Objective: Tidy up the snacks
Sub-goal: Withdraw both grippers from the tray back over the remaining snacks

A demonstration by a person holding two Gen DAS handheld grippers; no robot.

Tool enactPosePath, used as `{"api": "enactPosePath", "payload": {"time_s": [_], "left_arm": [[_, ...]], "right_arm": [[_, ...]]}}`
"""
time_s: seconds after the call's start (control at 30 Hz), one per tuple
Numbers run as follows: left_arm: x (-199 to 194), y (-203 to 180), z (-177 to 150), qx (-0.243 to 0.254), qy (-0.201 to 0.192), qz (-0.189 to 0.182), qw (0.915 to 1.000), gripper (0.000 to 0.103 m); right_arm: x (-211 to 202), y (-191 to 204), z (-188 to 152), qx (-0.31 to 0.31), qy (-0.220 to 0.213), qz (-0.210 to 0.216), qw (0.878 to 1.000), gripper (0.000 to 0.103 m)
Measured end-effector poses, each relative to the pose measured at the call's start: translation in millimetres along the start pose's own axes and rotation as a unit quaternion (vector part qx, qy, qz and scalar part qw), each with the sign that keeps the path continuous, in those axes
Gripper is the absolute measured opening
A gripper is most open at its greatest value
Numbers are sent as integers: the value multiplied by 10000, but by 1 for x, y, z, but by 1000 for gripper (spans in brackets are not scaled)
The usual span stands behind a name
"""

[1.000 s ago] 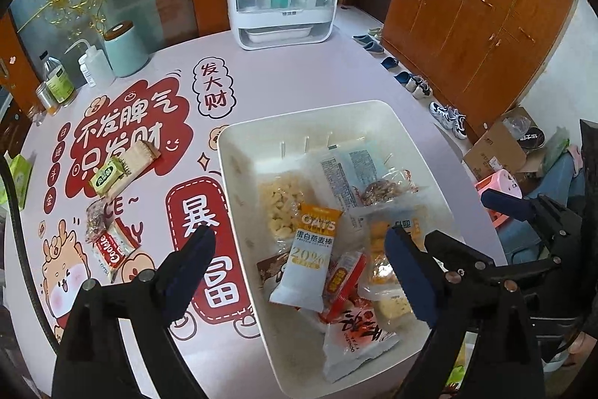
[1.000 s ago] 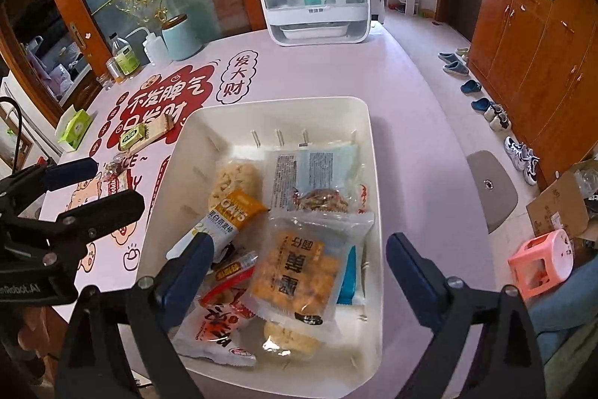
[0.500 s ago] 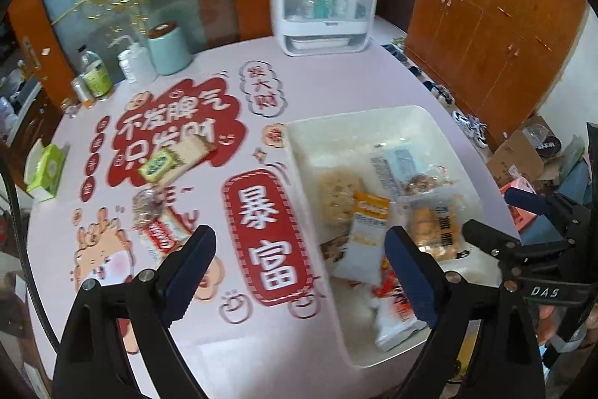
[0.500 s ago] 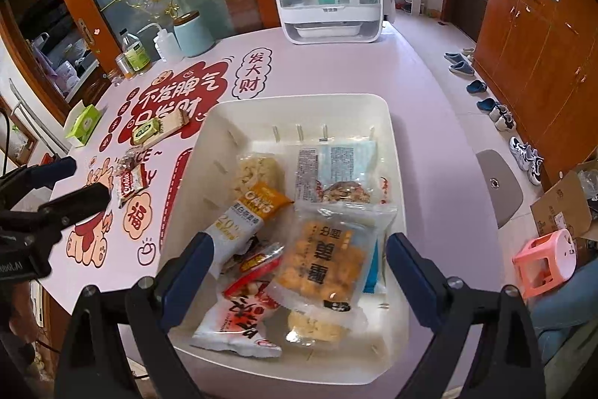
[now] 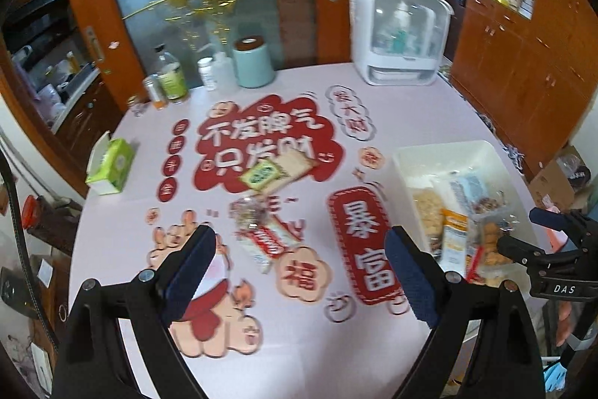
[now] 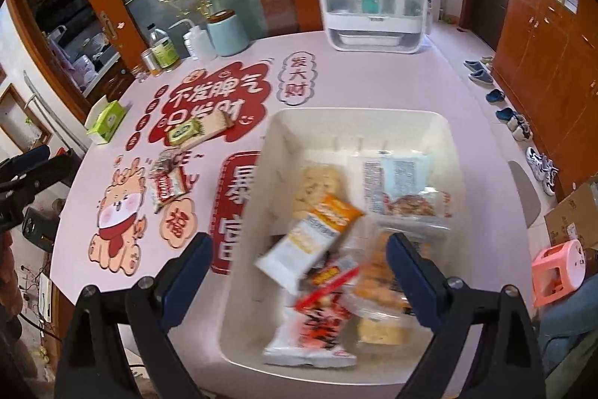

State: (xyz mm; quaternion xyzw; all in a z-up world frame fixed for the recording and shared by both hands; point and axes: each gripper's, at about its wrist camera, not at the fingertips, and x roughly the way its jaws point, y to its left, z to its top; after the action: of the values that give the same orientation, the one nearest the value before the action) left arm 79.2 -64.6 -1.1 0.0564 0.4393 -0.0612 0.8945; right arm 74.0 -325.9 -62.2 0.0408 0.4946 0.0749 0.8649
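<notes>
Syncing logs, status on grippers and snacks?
Left gripper open, empty, above loose packets. Right gripper open, empty, over bin of snacks. Nothing in the way.

Three snack packets are lying loose on the table: a green-labelled cracker packet (image 5: 274,171), a clear crinkly packet (image 5: 248,212) and a red-and-white packet (image 5: 267,242). One white bin (image 6: 444,129) is holding at least seven more packets, overlapping too much for a surer count. One tissue box (image 5: 112,161) is sitting near the table's edge.
</notes>
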Motion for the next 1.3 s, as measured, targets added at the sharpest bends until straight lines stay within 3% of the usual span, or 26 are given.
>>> {"api": "enactPosePath", "payload": {"time_s": [0.33, 0.6, 0.8, 0.97, 1.03, 1.17, 1.23, 1.3], "left_arm": [[12, 76, 1, -207, 102, 72, 9997, 91], [75, 106, -4, -371, 510, -408, 9972, 91], [152, 115, -9, -803, 872, -684, 9906, 91], [215, 120, -15, -1360, 1211, -818, 9799, 91], [234, 120, -19, -1506, 1291, -768, 9771, 91], [256, 116, -21, -1517, 1231, -506, 9794, 91], [267, 114, -23, -1520, 1282, -428, 9791, 81], [276, 117, -26, -1608, 1365, -529, 9761, 58]], "right_arm": [[17, 78, 34, -364, -36, 54, 9993, 94], [55, 120, 77, -177, -12, 85, 9998, 94], [118, 136, 120, 237, 266, 459, 9983, 82], [186, 146, 144, 535, 680, 732, 9936, 81], [211, 153, 149, 574, 880, 760, 9916, 81], [259, 169, 153, 514, 1189, 614, 9897, 81], [275, 176, 153, 453, 1263, 585, 9892, 81], [283, 182, 155, 293, 1231, 534, 9905, 81]]}}
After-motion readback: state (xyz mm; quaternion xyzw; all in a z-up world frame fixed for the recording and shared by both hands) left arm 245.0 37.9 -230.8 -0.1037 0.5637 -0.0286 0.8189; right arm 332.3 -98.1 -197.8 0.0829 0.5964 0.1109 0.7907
